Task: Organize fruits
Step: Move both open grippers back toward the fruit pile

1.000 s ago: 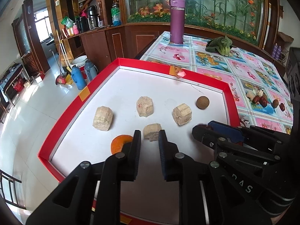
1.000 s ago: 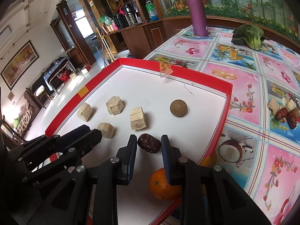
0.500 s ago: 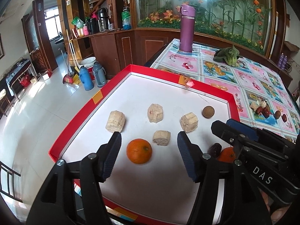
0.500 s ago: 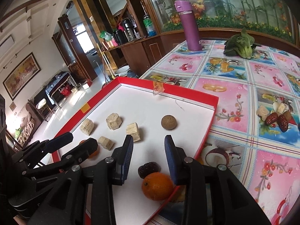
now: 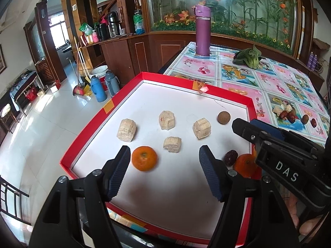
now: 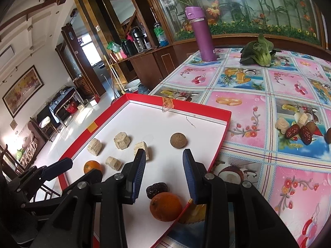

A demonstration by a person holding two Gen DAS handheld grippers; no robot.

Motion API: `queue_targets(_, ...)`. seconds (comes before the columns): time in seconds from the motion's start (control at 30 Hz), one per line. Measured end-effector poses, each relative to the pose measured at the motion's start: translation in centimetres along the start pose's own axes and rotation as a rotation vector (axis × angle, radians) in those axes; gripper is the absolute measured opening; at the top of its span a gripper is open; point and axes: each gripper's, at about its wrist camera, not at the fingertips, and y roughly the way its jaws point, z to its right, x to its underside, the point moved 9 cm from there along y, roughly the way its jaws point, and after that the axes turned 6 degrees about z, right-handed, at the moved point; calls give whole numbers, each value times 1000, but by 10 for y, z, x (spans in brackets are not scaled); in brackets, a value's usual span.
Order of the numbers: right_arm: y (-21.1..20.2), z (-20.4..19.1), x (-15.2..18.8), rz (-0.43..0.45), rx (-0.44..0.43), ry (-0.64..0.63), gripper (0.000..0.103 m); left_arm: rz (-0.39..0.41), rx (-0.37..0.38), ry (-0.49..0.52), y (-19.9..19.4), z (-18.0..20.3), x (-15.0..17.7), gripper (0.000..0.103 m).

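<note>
A red-rimmed white tray (image 5: 107, 107) (image 6: 206, 105) holds several beige fruit chunks (image 5: 126, 130) (image 6: 122, 140), a brown round fruit (image 5: 223, 117) (image 6: 178, 140), a dark date (image 5: 231, 155) (image 6: 156, 189) and two oranges. One orange (image 5: 144, 158) (image 6: 92, 166) lies just ahead of my left gripper (image 5: 164, 170), which is open and empty. The other orange (image 5: 245, 164) (image 6: 166, 206) rests at the tray's right edge under my right gripper (image 6: 163, 174), also open and empty.
On the flowered tablecloth (image 6: 258, 86) lie more dates and fruit pieces (image 6: 298, 127) (image 5: 289, 114), a purple flask (image 5: 203, 31) (image 6: 199, 34) and a green vegetable (image 5: 249, 56) (image 6: 258, 51). The tray overhangs the table's left edge above a tiled floor (image 5: 41, 128).
Both grippers have opened wider and pulled back up from the tray. The left one let go of an orange, the right one let go of the date; both fruits now lie on the tray.
</note>
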Motion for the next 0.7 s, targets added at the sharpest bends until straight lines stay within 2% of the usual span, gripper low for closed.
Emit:
queue_targets(0.3, 1, -2, 0, -9, -25, 17, 37, -18, -15, 7, 7, 5, -4, 70)
queue_targets(0.43, -7, 6, -6, 12, -38, 67, 37, -14, -11, 8, 7, 9, -13, 70)
queue_targets(0.6, -38, 36, -22, 92, -13, 94, 37, 7, 7, 22, 0, 23, -23, 70)
queue_targets(0.7, -60, 72, -32, 134, 33, 113, 45, 9, 32, 38, -4, 41, -26, 71)
